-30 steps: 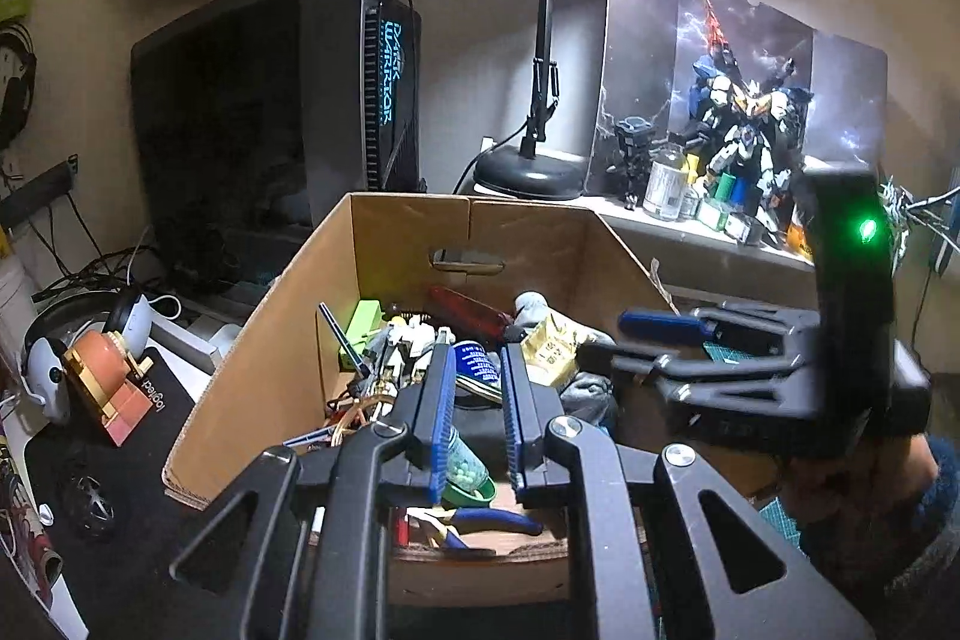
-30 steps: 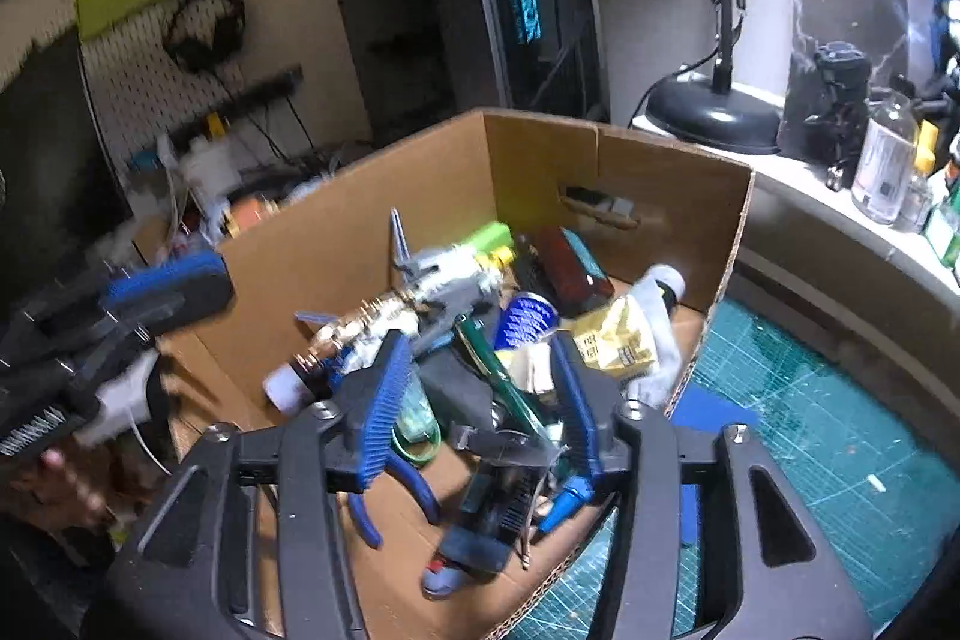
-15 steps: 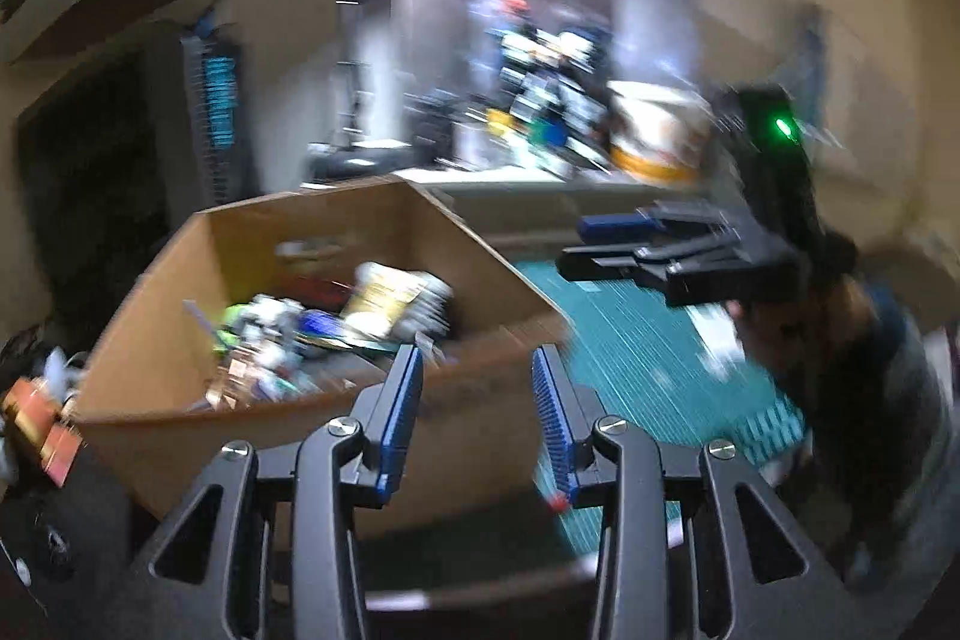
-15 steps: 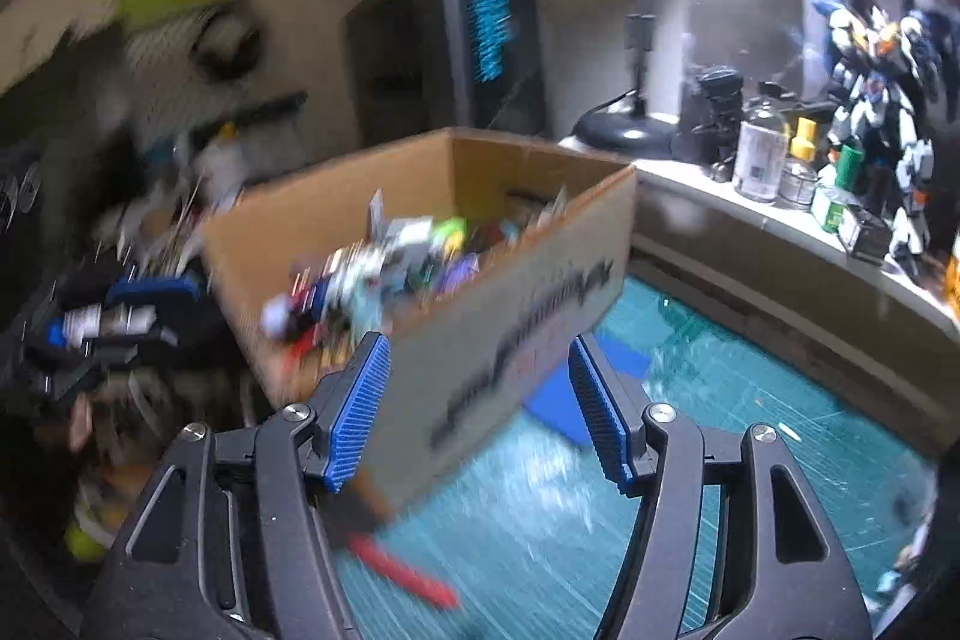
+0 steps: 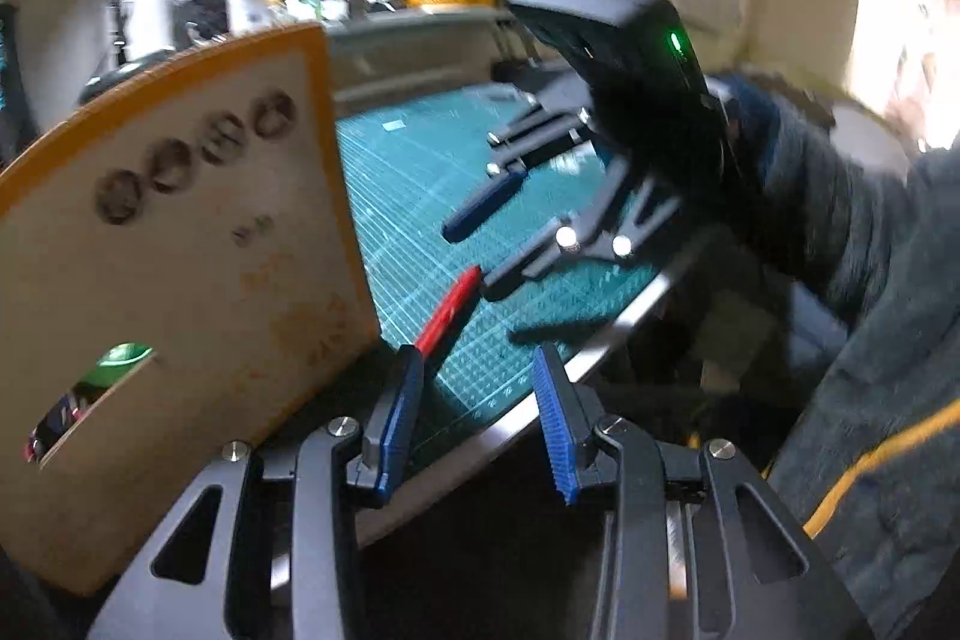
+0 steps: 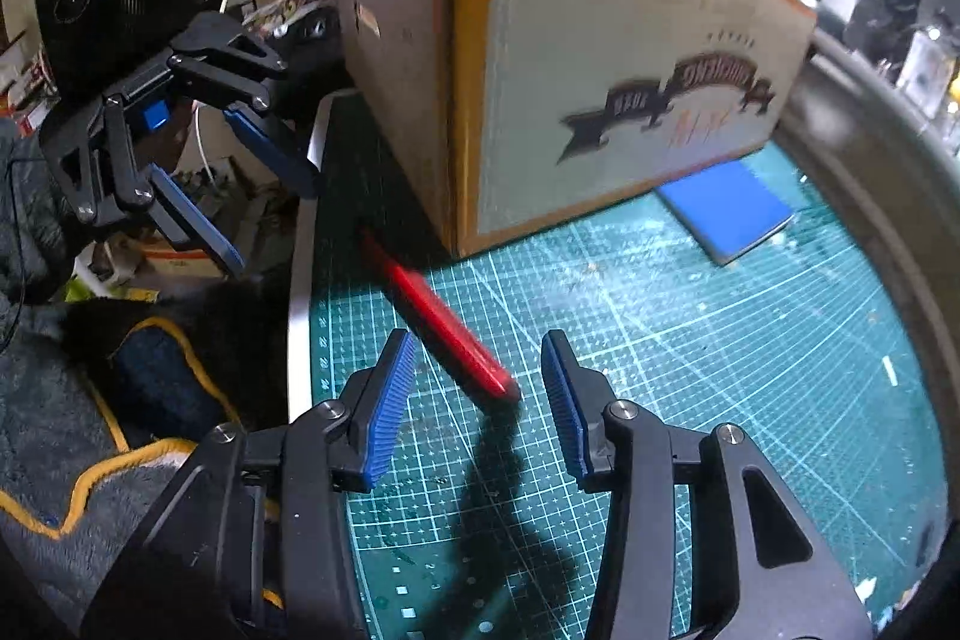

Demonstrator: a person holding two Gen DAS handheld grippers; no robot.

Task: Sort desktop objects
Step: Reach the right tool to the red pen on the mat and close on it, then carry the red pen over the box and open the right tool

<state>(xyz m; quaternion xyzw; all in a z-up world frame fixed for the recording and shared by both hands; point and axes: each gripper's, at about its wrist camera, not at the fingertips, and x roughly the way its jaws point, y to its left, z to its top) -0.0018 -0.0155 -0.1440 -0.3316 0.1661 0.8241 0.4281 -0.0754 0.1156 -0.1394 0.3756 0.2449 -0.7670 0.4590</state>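
A slim red stick (image 6: 438,316) lies slanted on the green cutting mat (image 6: 690,340), with its far end by the corner of the cardboard box (image 6: 600,70). My right gripper (image 6: 478,346) hovers over its near end. The jaws are closing, with the stick's tip between them and a gap on both sides. In the left wrist view the red stick (image 5: 450,310) shows beside the box (image 5: 180,250), just beyond my left gripper (image 5: 477,364). That gripper is open at the mat's front edge and holds nothing. The right gripper (image 5: 465,259) reaches in from the right.
A blue notebook (image 6: 726,208) lies flat on the mat against the box's long side. A raised ledge (image 6: 870,130) with bottles and model figures runs behind the mat. Clothing with yellow trim (image 6: 90,430) is beyond the mat's left edge, and a dark sleeve (image 5: 810,196) is behind the right gripper.
Both grippers have dropped from above the open box to the mat beside it. The left jaws have widened and the right jaws have narrowed. The red stick is now between the right fingers.
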